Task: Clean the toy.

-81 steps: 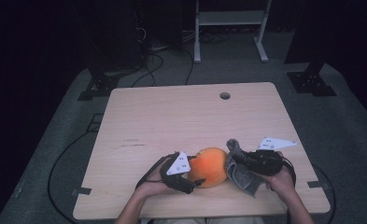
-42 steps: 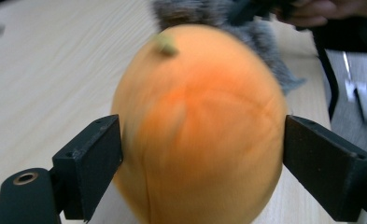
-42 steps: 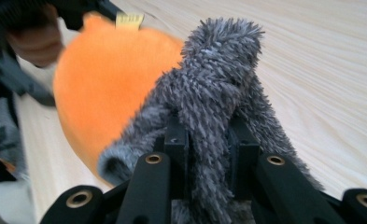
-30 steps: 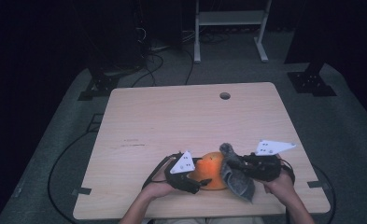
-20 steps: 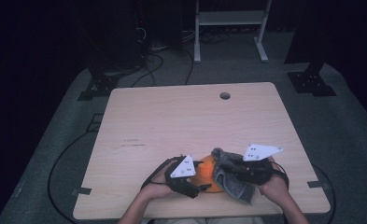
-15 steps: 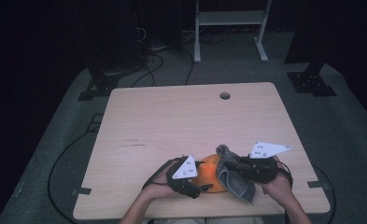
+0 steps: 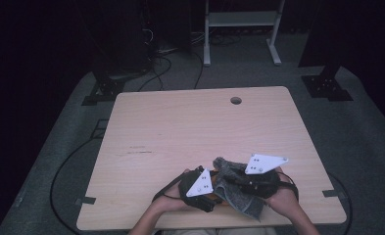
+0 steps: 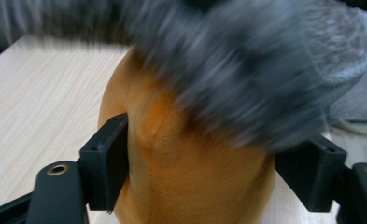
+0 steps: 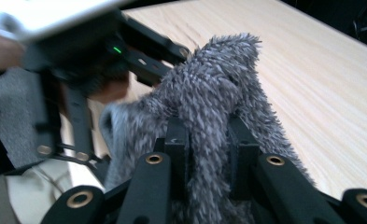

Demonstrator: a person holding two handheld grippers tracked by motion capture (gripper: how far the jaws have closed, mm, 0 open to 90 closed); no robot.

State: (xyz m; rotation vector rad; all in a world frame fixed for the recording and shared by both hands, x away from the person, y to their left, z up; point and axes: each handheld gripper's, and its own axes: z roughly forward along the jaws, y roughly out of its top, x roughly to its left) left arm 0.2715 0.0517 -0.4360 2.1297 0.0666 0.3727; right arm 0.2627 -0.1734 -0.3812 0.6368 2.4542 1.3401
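Cloth: my right gripper (image 9: 208, 154) has its jaws pinched tight on the fuzzy grey cloth (image 9: 209, 98).
Toy: my left gripper (image 8: 214, 172) clamps the orange plush toy (image 8: 190, 172) between its jaws, cloth draped over its top.
Place: near edge of the wooden table (image 7: 190, 127).

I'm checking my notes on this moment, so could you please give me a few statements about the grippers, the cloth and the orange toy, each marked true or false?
1. The left gripper has its jaws on either side of the orange plush toy. True.
2. The right gripper is open and holds nothing. False: it is shut on the grey fuzzy cloth.
3. The cloth lies over the top of the toy. True.
4. The work goes on at the far edge of the table. False: it is at the near edge, by the person.
5. The table has a round hole near its far edge. True.
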